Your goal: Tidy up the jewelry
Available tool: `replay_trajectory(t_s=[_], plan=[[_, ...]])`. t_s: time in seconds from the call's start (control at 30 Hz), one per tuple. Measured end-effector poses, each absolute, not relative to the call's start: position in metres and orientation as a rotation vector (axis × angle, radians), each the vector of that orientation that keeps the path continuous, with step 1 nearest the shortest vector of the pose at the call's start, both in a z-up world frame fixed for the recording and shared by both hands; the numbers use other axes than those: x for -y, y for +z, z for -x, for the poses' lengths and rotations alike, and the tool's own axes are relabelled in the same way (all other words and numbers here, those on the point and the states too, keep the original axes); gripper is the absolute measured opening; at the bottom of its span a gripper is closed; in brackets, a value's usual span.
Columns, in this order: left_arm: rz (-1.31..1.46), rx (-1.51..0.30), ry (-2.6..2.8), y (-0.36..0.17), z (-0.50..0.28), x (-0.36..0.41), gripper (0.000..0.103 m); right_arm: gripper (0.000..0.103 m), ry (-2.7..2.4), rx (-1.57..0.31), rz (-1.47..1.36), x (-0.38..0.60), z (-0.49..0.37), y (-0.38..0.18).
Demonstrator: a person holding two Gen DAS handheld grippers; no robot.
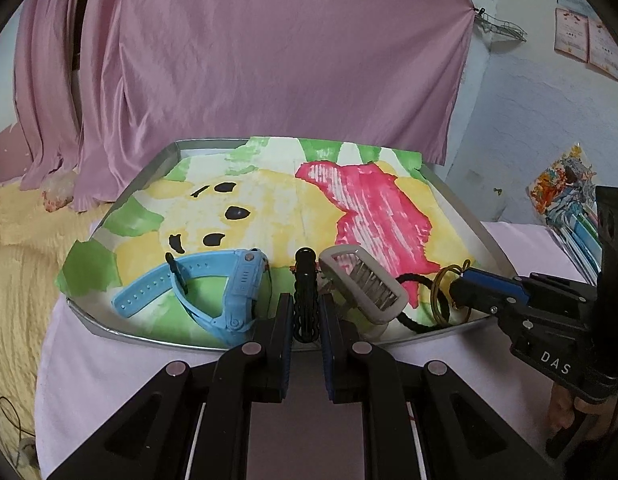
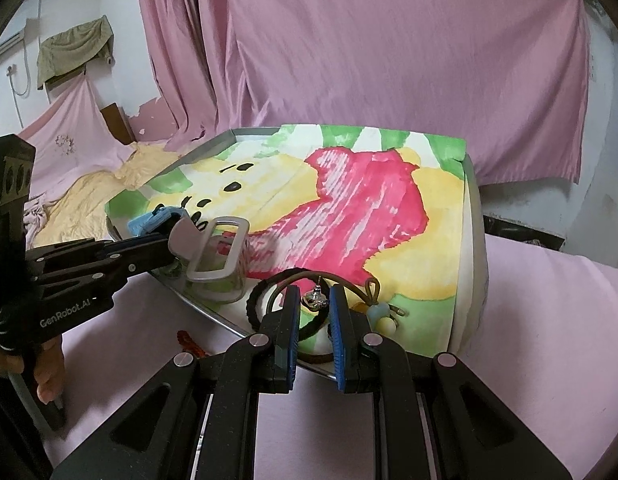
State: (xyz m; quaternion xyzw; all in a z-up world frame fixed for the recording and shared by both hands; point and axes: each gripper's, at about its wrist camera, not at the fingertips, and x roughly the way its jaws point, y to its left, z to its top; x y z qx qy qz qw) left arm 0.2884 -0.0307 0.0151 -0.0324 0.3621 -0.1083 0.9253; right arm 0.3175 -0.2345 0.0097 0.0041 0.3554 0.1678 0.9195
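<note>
A black hair clip (image 1: 305, 296) stands pinched between the left gripper (image 1: 305, 312) fingers, blue watch (image 1: 213, 288) to its left, grey buckle (image 1: 363, 284) to its right, over the tray (image 1: 121, 332). Only the right wrist view shows a small silver earring (image 2: 315, 299) between the right gripper (image 2: 315, 312) fingers, narrowly parted; contact unclear.

Watch (image 1: 213, 292) left in tray (image 1: 149, 336), clip (image 1: 307, 296) centre, comb (image 1: 363, 284) right, rings (image 1: 449, 296) rightmost
</note>
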Motion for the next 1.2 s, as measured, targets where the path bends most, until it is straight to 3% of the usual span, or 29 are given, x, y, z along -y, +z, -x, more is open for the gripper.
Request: replay_trajectory(t_s=[0.37,0.53,0.8,0.87,0.93,1.0,1.07,1.13,1.2], plan=[[0.068,-0.725,-0.232,0.016,-0.285,0.032,0.012,0.021,0.331,-0.742,-0.047,0.24,-0.319,0.006],[0.069,-0.707,-0.241,0.017,-0.28,0.031,0.012,0.039,0.324,-0.693,-0.075,0.247,-0.312,0.011],[0.069,-0.655,-0.248,0.023,-0.273,0.028,0.013,0.051,0.294,-0.612,-0.092,0.256,-0.301,0.019],[0.072,-0.646,-0.248,0.023,-0.271,0.027,0.02,0.052,0.286,-0.592,-0.091,0.258,-0.297,0.022],[0.085,-0.629,-0.249,0.024,-0.268,0.025,0.043,0.06,0.275,-0.572,-0.088,0.259,-0.293,0.024],[0.107,-0.609,-0.248,0.026,-0.265,0.022,0.053,0.068,0.264,-0.551,-0.094,0.262,-0.289,0.026],[0.12,-0.594,-0.237,0.027,-0.263,0.018,0.057,0.073,0.249,-0.523,-0.11,0.267,-0.285,0.029],[0.128,-0.587,-0.226,0.027,-0.261,0.016,0.075,0.082,0.24,-0.503,-0.123,0.271,-0.282,0.031],[0.143,-0.567,-0.22,0.029,-0.257,0.012,0.085,0.09,0.235,-0.483,-0.129,0.273,-0.279,0.032]])
